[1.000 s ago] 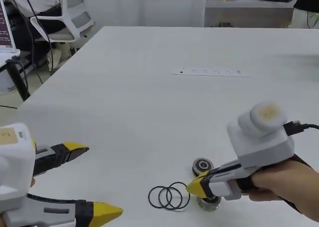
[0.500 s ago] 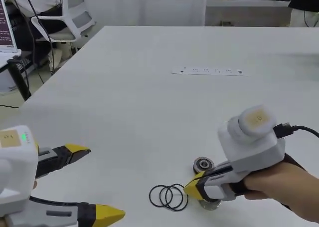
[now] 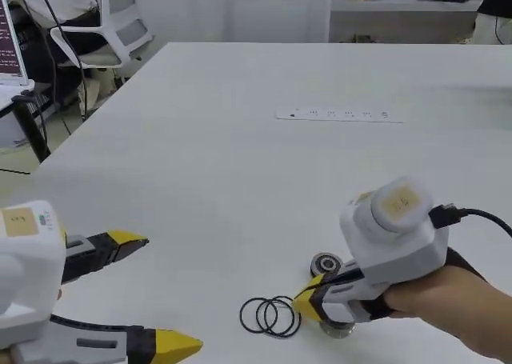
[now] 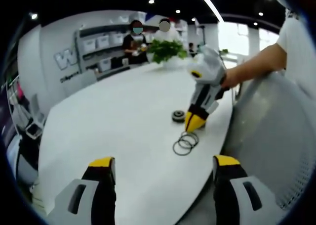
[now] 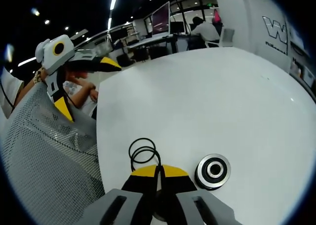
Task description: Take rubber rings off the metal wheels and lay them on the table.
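At the lower left of the head view the left hand-held gripper [image 3: 152,292] stays where it was a second ago, its jaws wide apart and holding nothing, well clear of the work. To its right, three rubber rings [image 3: 272,314] lie overlapping on the bench [image 3: 240,140] in the lower middle of the frame, in the same place as before, so that part of the job looks done. The change is further right: the right hand-held gripper [image 3: 308,300] has slid a little toward the left of the frame and rolled over, its yellow tips now nearly touching the rings. Its jaws are pressed together above a metal wheel [image 3: 338,327] at the bottom edge; whether a ring is pinched between them cannot be told. This looks like another ring being worked off that wheel. Just above it a second wheel [image 3: 326,263] sits unmoved, its dark band seemingly still in place.
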`<state>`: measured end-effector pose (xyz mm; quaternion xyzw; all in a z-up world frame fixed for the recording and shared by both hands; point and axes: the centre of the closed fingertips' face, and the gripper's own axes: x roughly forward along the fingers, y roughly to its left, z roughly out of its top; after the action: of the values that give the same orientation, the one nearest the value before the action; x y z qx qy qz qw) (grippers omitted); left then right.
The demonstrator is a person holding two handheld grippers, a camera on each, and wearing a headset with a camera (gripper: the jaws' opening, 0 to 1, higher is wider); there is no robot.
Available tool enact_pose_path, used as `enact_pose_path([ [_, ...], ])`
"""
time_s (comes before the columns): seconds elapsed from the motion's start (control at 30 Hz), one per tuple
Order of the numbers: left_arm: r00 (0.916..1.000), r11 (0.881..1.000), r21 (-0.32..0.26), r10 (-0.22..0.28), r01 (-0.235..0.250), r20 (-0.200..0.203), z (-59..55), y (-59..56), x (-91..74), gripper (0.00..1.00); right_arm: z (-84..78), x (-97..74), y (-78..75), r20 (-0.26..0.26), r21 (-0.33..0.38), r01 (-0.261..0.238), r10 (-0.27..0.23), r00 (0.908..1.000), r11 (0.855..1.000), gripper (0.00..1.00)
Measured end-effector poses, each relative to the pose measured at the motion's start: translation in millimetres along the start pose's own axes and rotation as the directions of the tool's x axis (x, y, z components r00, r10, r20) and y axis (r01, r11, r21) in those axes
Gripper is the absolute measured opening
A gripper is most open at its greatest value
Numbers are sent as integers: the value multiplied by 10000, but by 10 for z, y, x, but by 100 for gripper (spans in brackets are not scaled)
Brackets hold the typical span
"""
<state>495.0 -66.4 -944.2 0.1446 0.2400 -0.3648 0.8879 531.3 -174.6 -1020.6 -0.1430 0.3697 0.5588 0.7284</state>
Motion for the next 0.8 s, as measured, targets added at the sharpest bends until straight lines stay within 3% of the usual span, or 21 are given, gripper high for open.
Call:
enact_pose_path([
  [0.4,10000,10000,7,10,-10,23,12,9,-10,82,12,-52,-36,82,52,21,-21,10000,10000,6],
  [0.63,10000,9998,171,-35,35,23,56,16,-12,82,148,-179,-140,706,285,260,-280,9971,9993,9],
  [0.8,9999,9994,316,-122,119,108,134,27,-6,82,269,-328,-274,1312,526,578,-643,9893,9969,11],
])
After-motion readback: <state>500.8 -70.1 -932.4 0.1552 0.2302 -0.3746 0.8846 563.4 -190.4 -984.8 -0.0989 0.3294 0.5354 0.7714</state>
